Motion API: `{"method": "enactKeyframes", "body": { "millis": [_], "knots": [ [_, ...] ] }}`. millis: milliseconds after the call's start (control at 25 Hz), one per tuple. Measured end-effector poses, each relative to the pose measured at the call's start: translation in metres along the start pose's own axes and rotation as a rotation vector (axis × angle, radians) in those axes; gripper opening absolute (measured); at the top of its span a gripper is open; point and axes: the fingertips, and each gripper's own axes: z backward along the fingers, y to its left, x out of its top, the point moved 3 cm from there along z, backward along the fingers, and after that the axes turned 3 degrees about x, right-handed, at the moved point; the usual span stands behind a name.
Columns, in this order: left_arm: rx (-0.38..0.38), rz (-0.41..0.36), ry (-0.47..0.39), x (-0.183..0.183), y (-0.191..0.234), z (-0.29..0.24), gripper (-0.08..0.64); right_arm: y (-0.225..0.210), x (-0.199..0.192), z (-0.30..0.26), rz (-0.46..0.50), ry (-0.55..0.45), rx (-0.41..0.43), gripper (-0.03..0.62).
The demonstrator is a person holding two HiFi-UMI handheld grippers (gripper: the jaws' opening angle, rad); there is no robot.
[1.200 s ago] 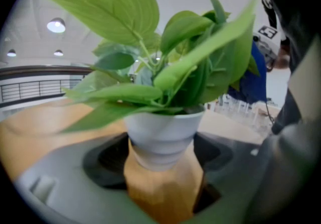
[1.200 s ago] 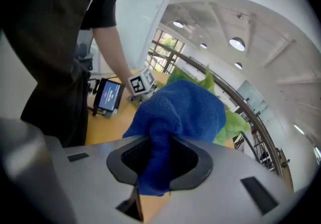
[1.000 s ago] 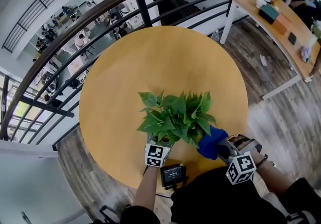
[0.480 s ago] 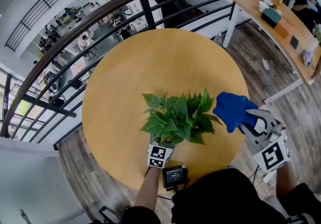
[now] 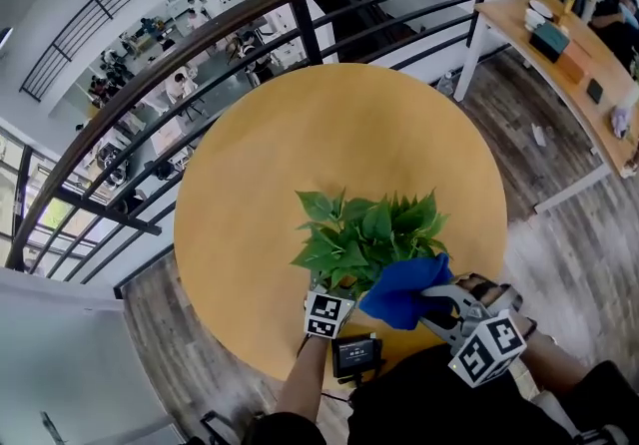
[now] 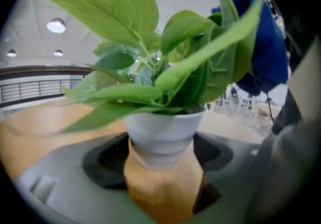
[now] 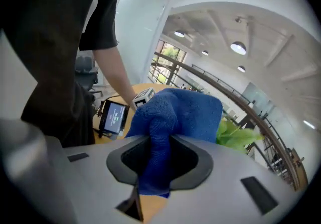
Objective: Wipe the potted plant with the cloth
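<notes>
A leafy green potted plant (image 5: 369,233) stands on the round yellow table (image 5: 300,134), near its front edge. In the left gripper view its white pot (image 6: 161,135) sits between the jaws of my left gripper (image 6: 163,160), which is shut on it. That gripper (image 5: 334,293) reaches in from below the plant. A bunched blue cloth (image 5: 402,290) is held in my right gripper (image 5: 427,298), which is shut on it. The cloth (image 7: 175,112) presses against the leaves (image 7: 235,135) on the plant's near right side, and the same cloth (image 6: 266,52) shows behind the foliage.
A small device with a lit screen (image 5: 355,353) lies at the table's front edge, between my arms. A dark railing (image 5: 250,9) curves behind the table. A wooden desk (image 5: 559,39) with several items stands at the far right.
My right gripper swung out to the right with the cloth, then came back in to the plant's near right leaves. The left gripper stayed at the pot.
</notes>
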Motion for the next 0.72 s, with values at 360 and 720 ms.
{"method": "enactKeyframes", "body": {
  "millis": [360,720],
  "knots": [
    [0.006,-0.002,0.000,-0.002,0.003,-0.001,0.394,0.037,-0.127,-0.039,-0.204,0.275,0.116,0.103],
    [0.006,-0.004,0.001,-0.001,0.005,-0.001,0.394,-0.013,-0.138,0.001,-0.348,0.186,-0.025,0.102]
  ]
}}
